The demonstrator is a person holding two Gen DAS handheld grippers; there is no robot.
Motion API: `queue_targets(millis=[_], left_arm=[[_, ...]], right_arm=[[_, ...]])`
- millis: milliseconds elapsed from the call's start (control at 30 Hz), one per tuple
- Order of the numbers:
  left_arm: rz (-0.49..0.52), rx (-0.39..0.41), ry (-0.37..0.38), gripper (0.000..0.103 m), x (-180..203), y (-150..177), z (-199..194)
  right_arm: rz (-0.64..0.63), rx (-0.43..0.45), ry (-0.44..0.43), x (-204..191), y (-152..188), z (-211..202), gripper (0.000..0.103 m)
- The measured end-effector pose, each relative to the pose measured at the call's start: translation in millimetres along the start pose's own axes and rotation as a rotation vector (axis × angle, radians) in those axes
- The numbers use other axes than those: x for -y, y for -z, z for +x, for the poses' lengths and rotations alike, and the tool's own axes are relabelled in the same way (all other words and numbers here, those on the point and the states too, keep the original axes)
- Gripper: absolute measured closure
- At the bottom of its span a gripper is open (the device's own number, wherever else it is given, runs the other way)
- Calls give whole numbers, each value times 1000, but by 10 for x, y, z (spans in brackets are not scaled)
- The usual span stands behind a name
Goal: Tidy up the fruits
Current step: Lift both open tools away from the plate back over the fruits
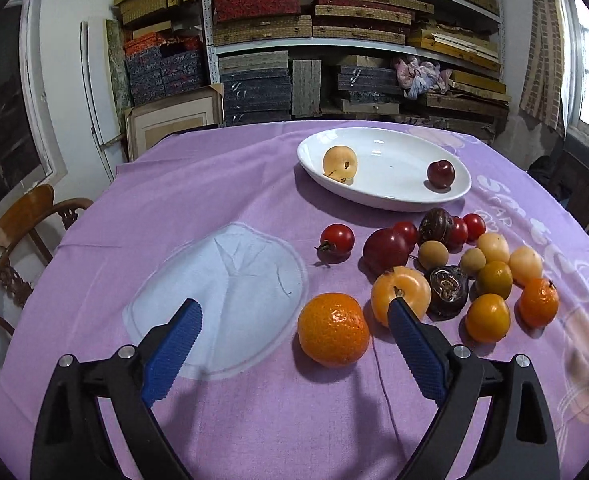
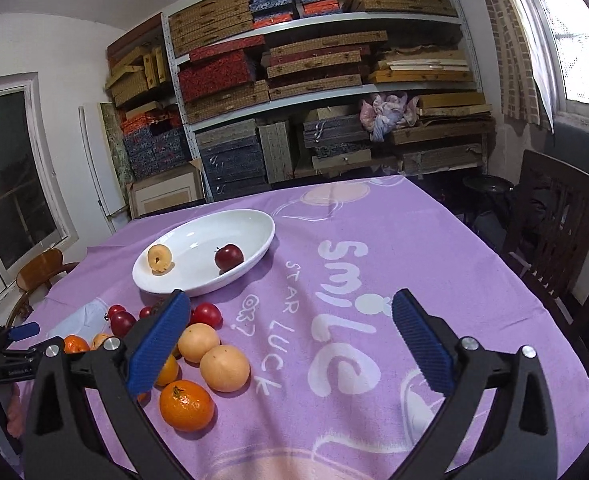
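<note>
partly hidden — left claw (image 1: pixel 294 312) blocks a yellow fruit (image 1: pixel 401 293); right claw (image 2: pixel 290 312) likewise gapes, empty.

Daylight from an overexposed window (image 2: pixel 574 40) at right lights both fisheye views evenly, fruits casting soft shadows on the purple tablecloth (image 1: pixel 254 200), with dark vignetted corners, bowed shelving (image 2: pixel 314 88) and motion smear at the left-wrist view's lower right edge.
</note>
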State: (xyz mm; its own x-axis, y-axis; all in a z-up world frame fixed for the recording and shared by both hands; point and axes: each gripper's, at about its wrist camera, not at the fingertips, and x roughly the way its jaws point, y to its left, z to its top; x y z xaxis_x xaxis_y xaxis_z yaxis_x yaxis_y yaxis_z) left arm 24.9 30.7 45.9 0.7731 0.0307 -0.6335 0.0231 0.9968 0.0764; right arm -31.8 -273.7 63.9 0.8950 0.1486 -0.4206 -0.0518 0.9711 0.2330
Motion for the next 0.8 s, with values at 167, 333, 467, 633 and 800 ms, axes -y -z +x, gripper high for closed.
queue_targets(millis=[167,333,467,633,800], left_arm=[[44,-33,0,8,86,77,122],[11,-80,26,8,45,106,277],[-34,-109,43,8,-17,114,350],[-74,-110,28,8,-94,98,384],[-92,-113,37,12,-115,87,395]], right_arm=[[76,-59,-33,117,16,144,4],[137,-93,-64,167,-16,228,4],[176,-118,-76,215,-1,272,4],[211,-142,-89,253,10,320,4],[223,-148,-90,260,19,334,4]])
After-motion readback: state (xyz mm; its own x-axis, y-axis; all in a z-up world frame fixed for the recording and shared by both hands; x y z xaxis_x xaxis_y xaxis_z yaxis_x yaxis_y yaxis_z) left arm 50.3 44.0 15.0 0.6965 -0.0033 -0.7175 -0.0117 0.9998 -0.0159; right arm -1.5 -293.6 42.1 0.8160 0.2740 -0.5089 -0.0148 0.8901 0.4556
